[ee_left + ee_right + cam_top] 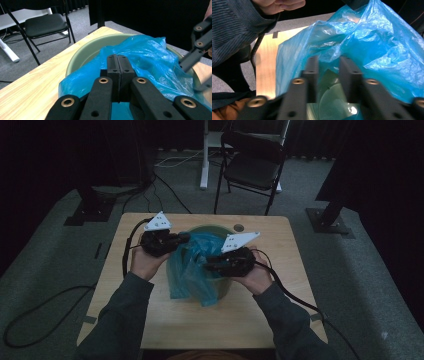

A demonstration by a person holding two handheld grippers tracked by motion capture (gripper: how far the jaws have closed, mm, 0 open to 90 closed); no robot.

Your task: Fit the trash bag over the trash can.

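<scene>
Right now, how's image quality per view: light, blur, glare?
High view: dim and underexposed, room edges nearly black, blue bag and table still readable. Left gripper view: brighter, sharp on the jaws and bag, backdrop black. Right gripper view: soft, own jaws blurred, pale sheen on the bag's wrinkles, green bin hazy behind the plastic.

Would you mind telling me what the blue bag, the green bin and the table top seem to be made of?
The blue bag looks like thin plastic film: translucent, glossy, finely crinkled. The green bin seems to be moulded plastic with a smooth matt rim, though coated metal cannot be ruled out. The table top shows light wood grain with an even sheen, likely laminate or varnished wood.
</scene>
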